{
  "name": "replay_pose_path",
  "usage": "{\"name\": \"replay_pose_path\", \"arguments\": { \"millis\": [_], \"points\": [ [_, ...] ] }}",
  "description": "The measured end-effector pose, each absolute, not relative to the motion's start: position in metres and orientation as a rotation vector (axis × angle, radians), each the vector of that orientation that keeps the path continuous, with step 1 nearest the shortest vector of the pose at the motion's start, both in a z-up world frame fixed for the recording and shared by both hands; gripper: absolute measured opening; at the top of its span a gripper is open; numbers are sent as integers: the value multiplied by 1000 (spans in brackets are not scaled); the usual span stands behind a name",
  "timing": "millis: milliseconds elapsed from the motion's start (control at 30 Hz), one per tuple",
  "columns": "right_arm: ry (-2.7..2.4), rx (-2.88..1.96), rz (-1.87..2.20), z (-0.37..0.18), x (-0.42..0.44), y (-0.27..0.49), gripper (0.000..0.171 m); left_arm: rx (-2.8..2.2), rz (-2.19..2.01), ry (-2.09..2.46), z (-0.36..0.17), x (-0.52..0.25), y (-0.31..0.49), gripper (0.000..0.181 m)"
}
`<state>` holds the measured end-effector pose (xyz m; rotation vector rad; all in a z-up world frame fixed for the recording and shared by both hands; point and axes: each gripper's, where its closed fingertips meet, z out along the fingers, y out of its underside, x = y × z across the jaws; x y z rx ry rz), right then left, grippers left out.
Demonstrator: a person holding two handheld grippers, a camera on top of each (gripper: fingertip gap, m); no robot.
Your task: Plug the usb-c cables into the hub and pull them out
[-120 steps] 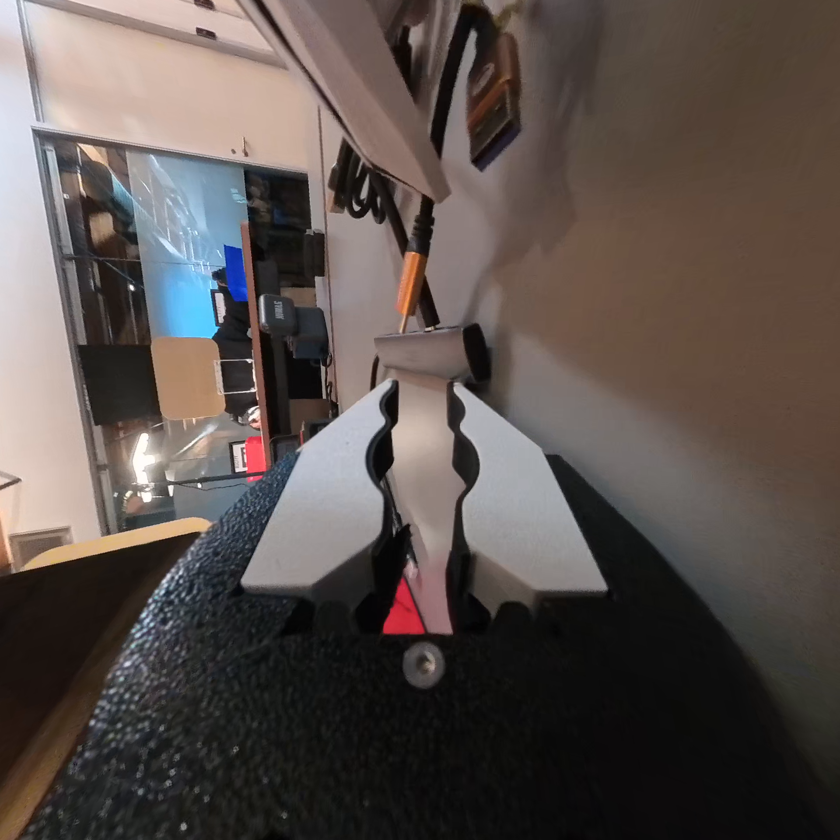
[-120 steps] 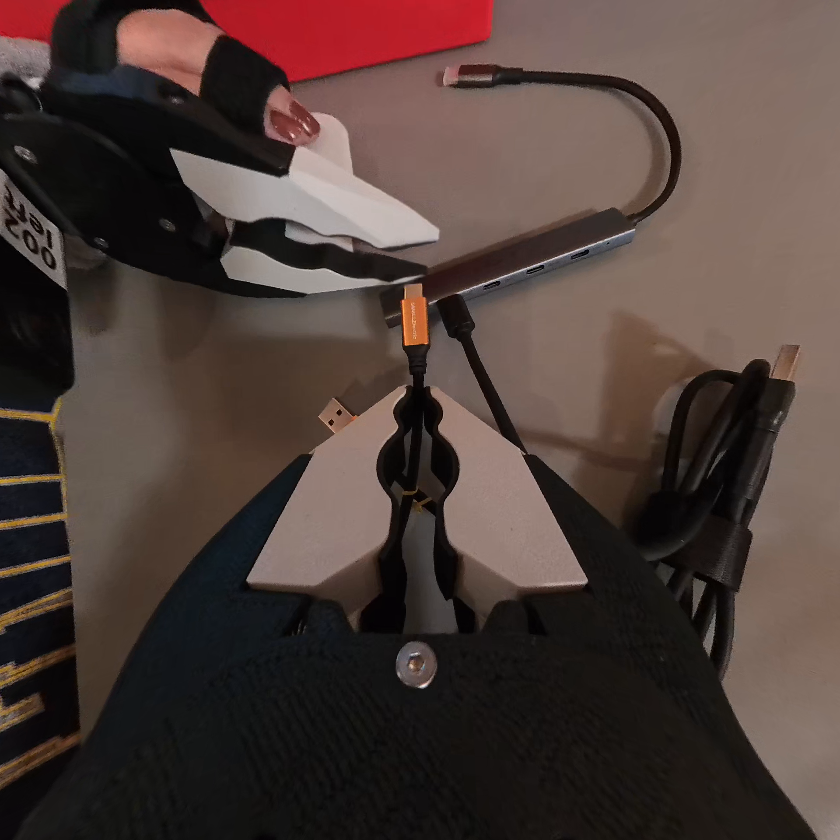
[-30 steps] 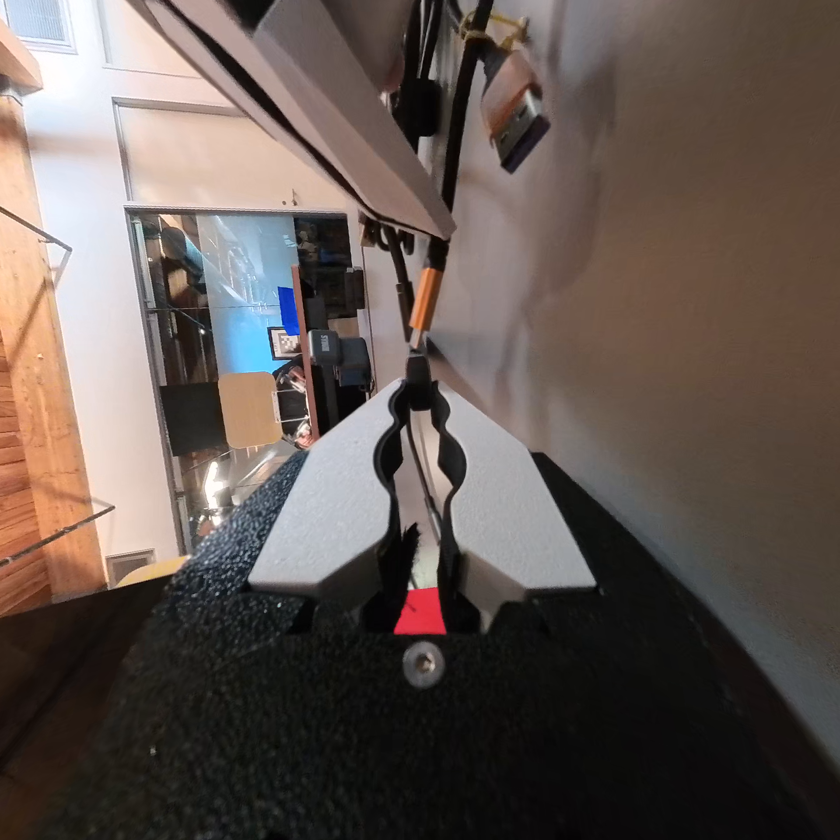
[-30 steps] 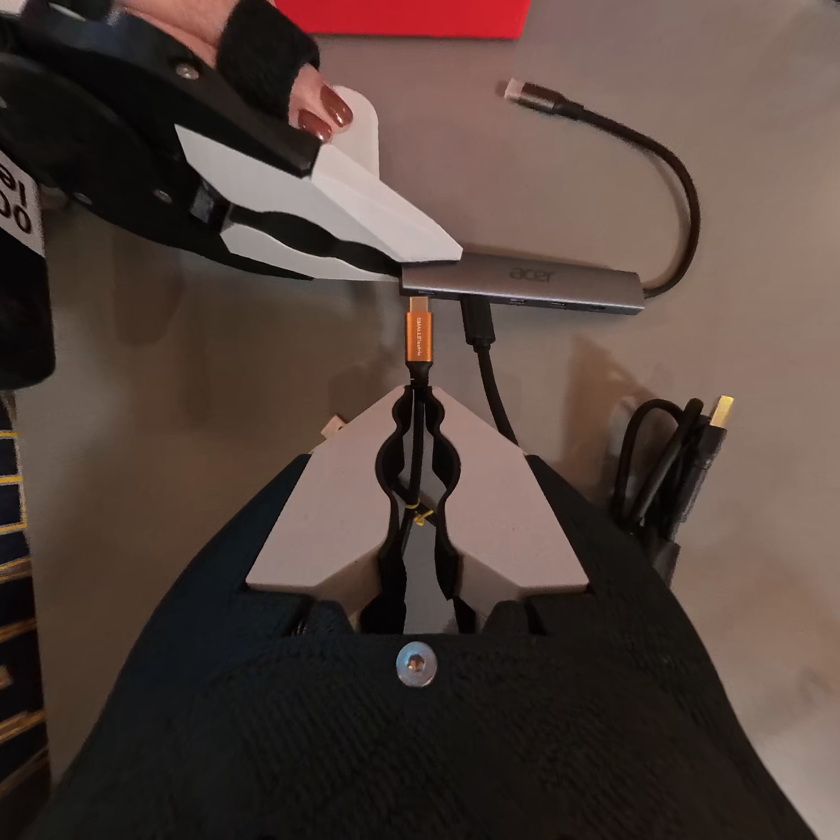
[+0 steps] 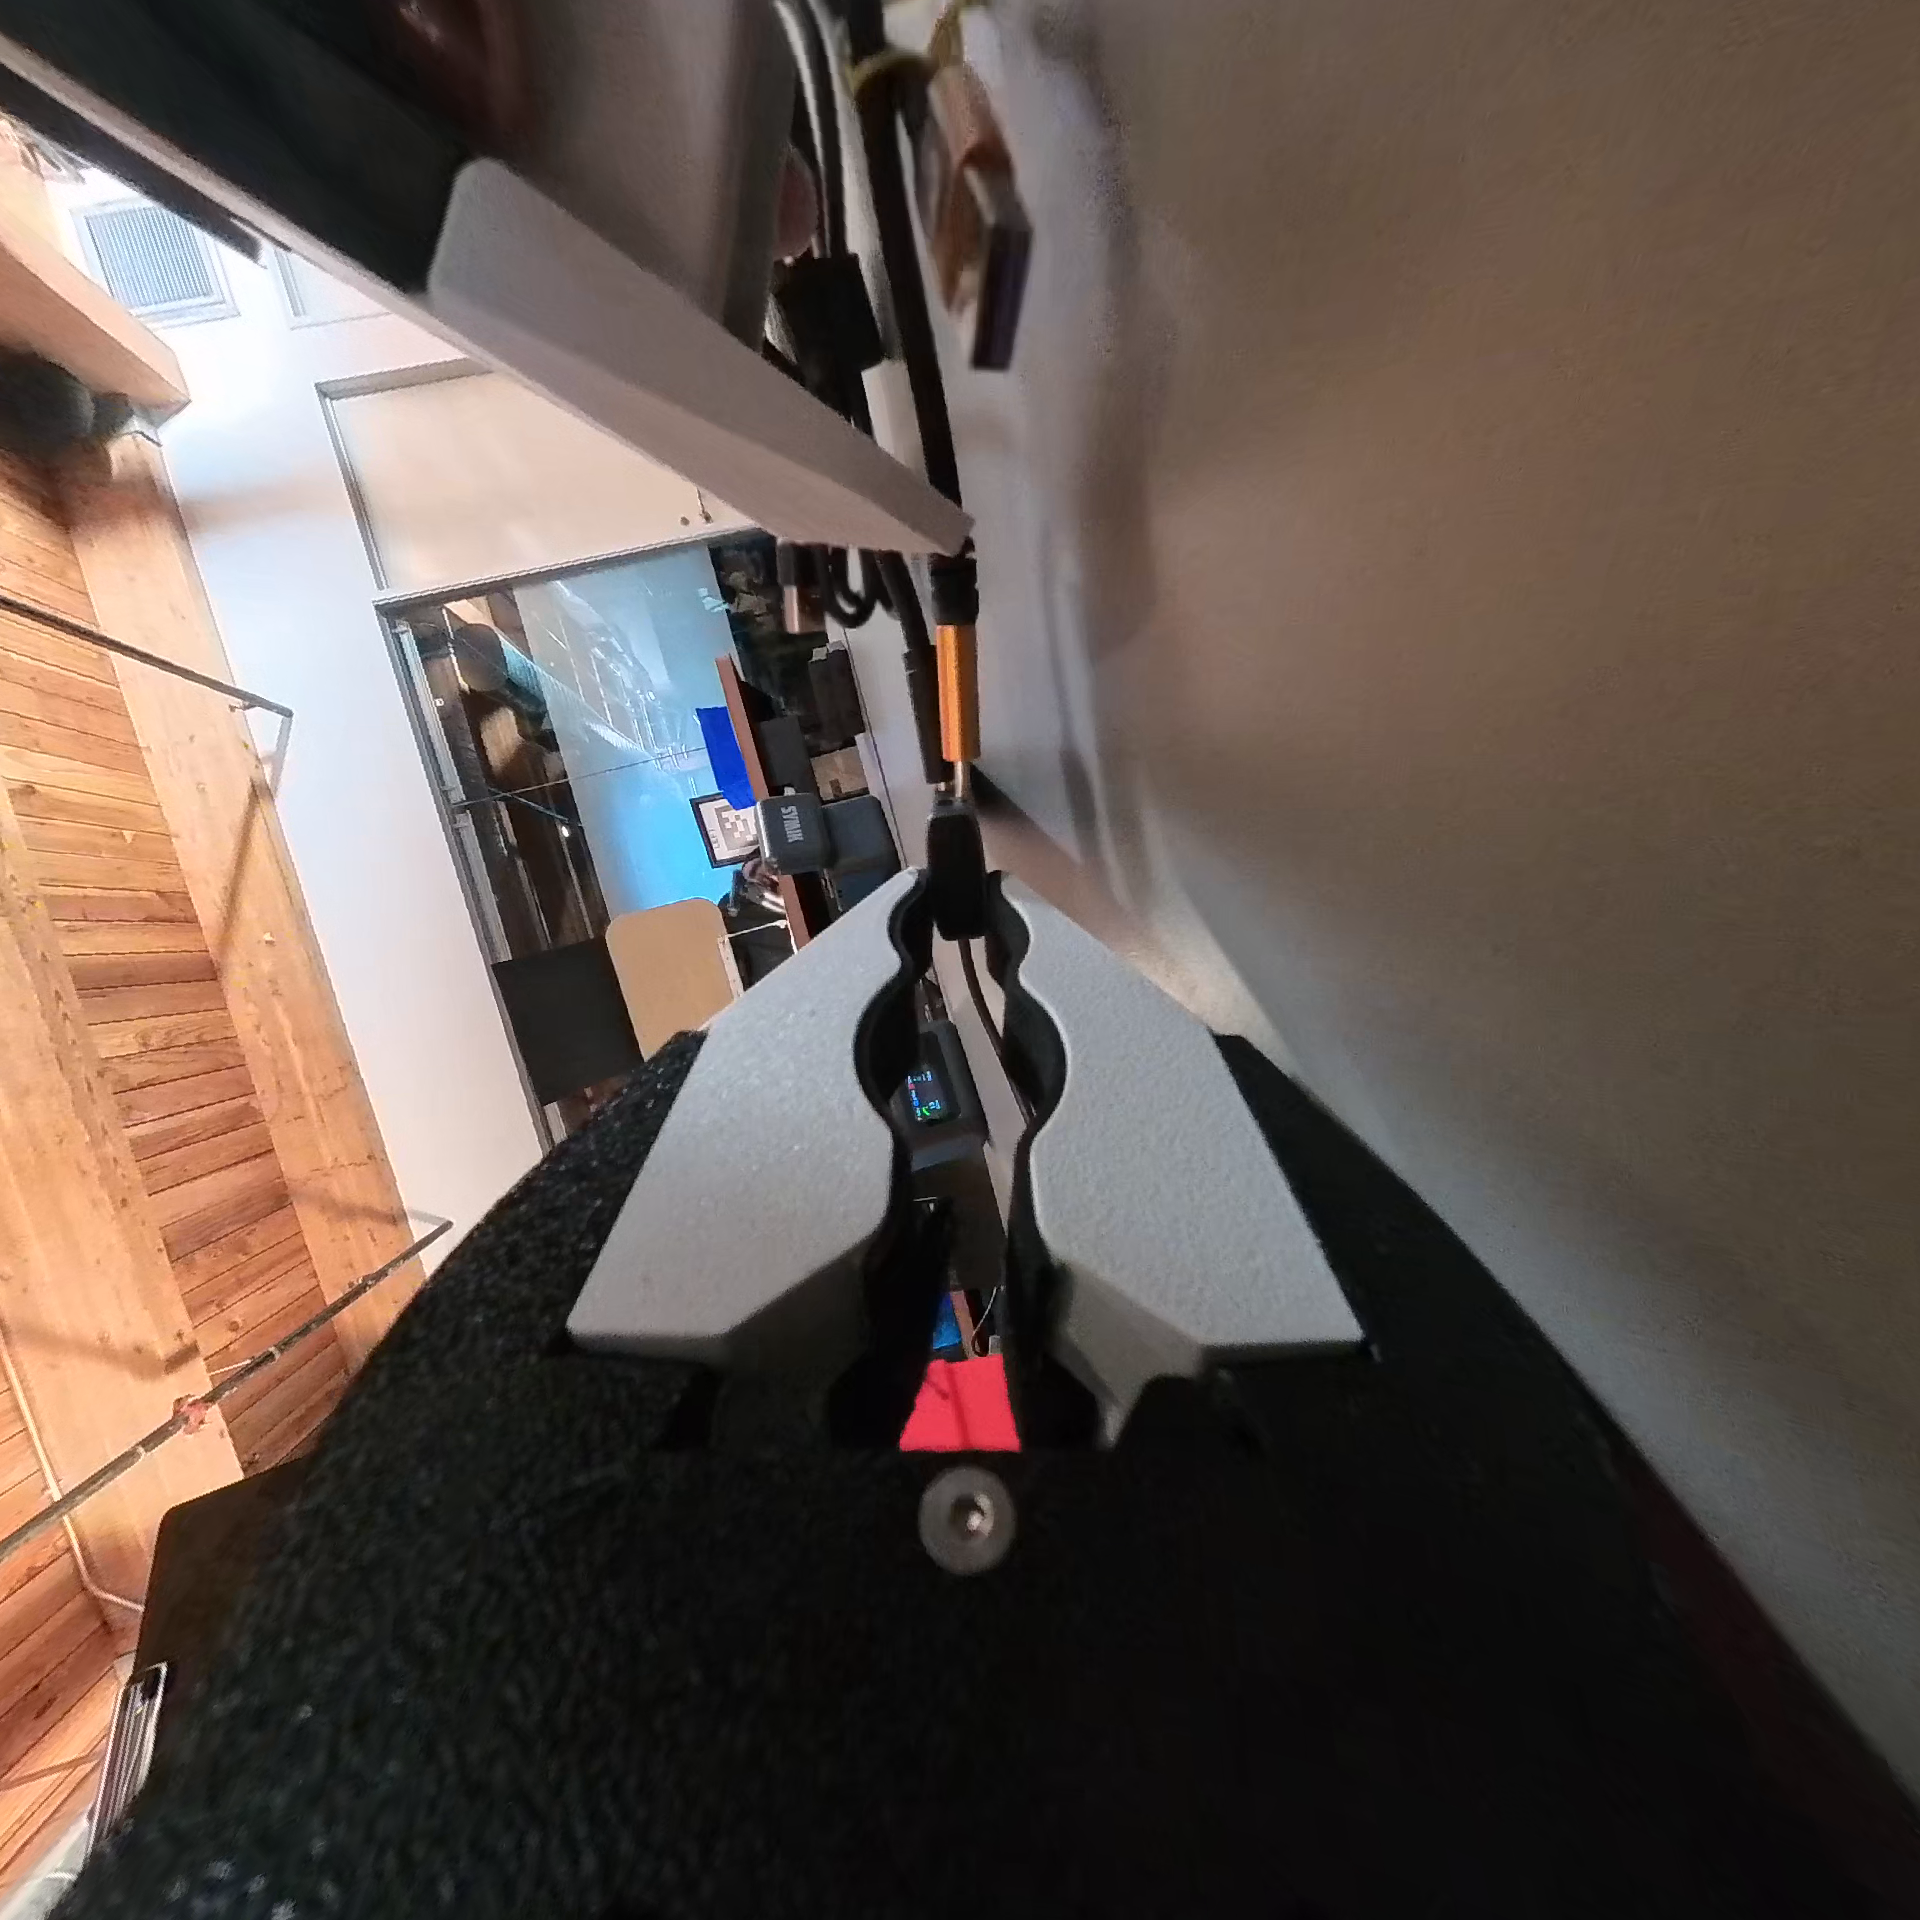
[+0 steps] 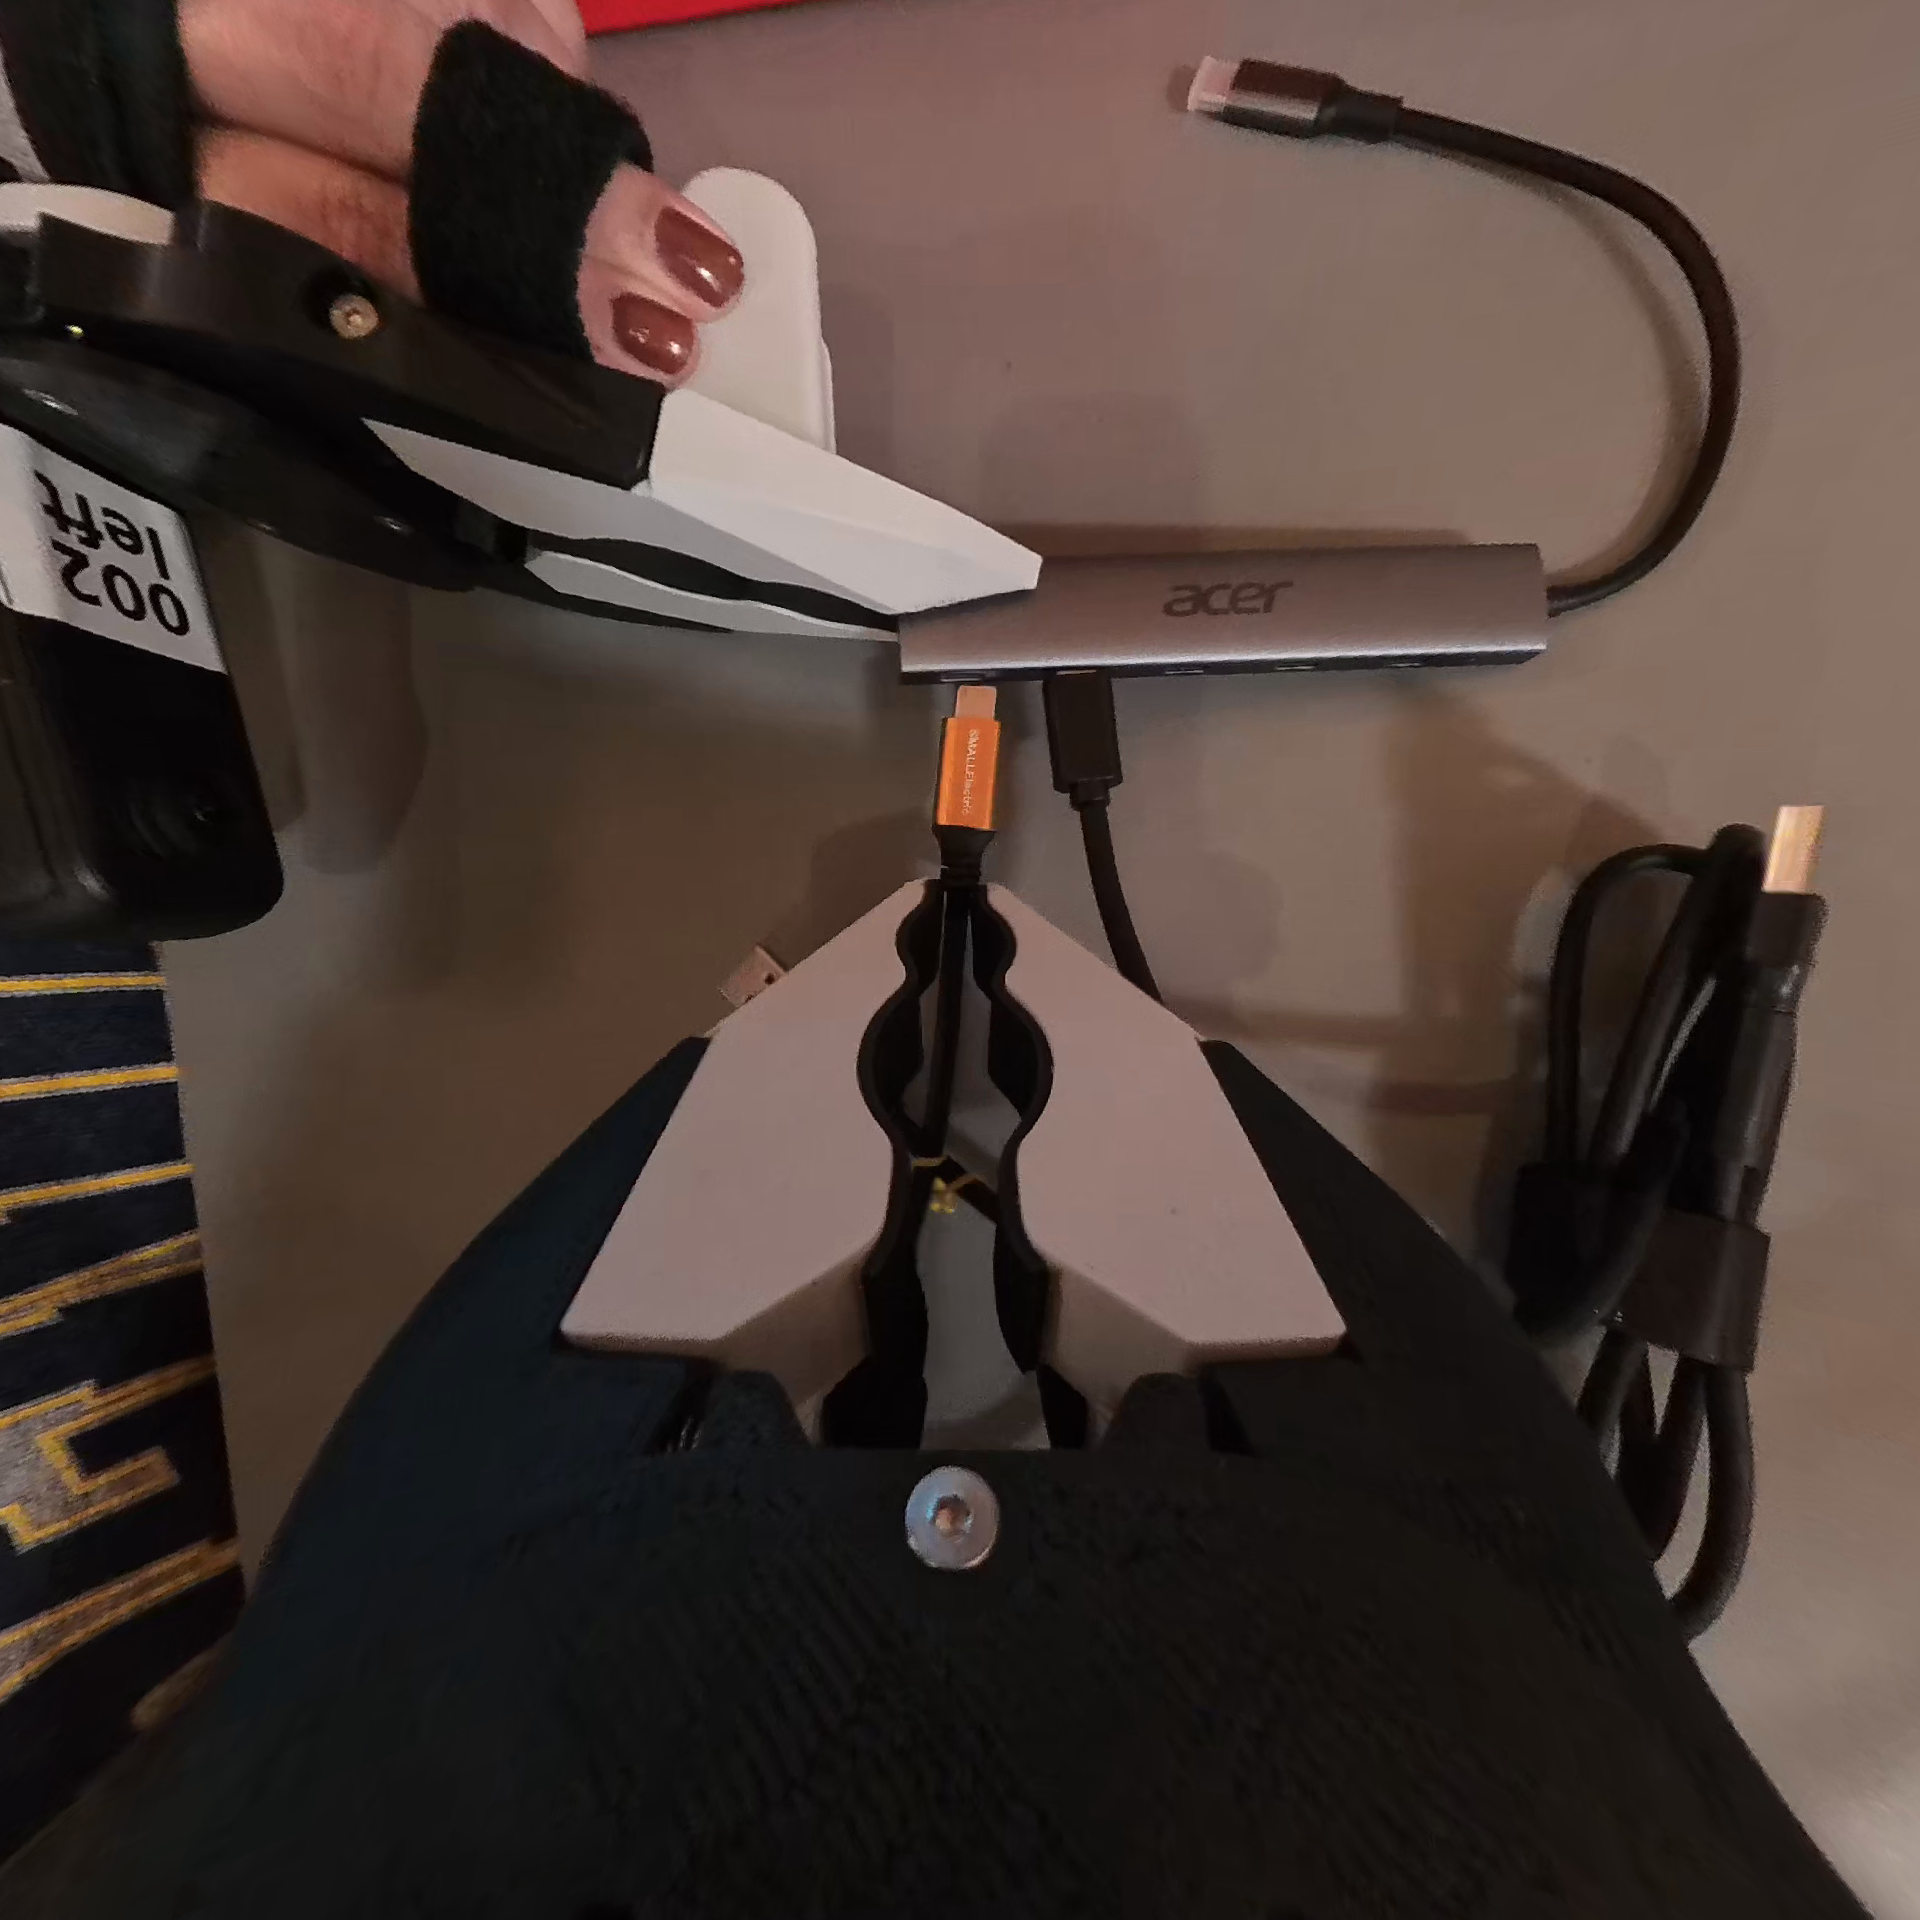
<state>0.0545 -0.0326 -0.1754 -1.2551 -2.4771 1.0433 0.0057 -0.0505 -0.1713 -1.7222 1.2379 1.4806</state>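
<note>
the grey hub (image 6: 1226,613) lies flat on the grey counter (image 6: 644,852), its short black lead (image 6: 1704,312) curling away to a loose plug. the left hand-held gripper (image 6: 966,603) is clenched on the hub's left end, a person's hand (image 6: 416,197) in a black fingerless glove steering it; in its own view the fingers (image 5: 790,1101) pinch the hub's dark end edge-on.

the right hand-held gripper (image 6: 961,894) is clamped on the thin black cord just behind the orange plug (image 6: 968,764). that plug's metal tip sits at the mouth of the hub's leftmost port, bare metal showing between the orange shell and the hub; how far in it goes i cannot tell. beside it a black usb-c plug (image 6: 1081,727) is seated fully in the next port, its cable running back under the right finger.

a bundled black cable (image 6: 1704,1174) with a gold usb-a end lies to the right, apart from the hub. a red sheet (image 6: 665,12) shows at the far edge.
</note>
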Motion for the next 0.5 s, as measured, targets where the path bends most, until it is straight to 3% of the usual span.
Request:
{"name": "replay_pose_path", "arguments": {
  "millis": [500],
  "points": [
    [-2494, -1204, 1065, -172, 57, -36, 4, -1716, 1470, 1240, -172, 8, -50, 7]
  ]
}}
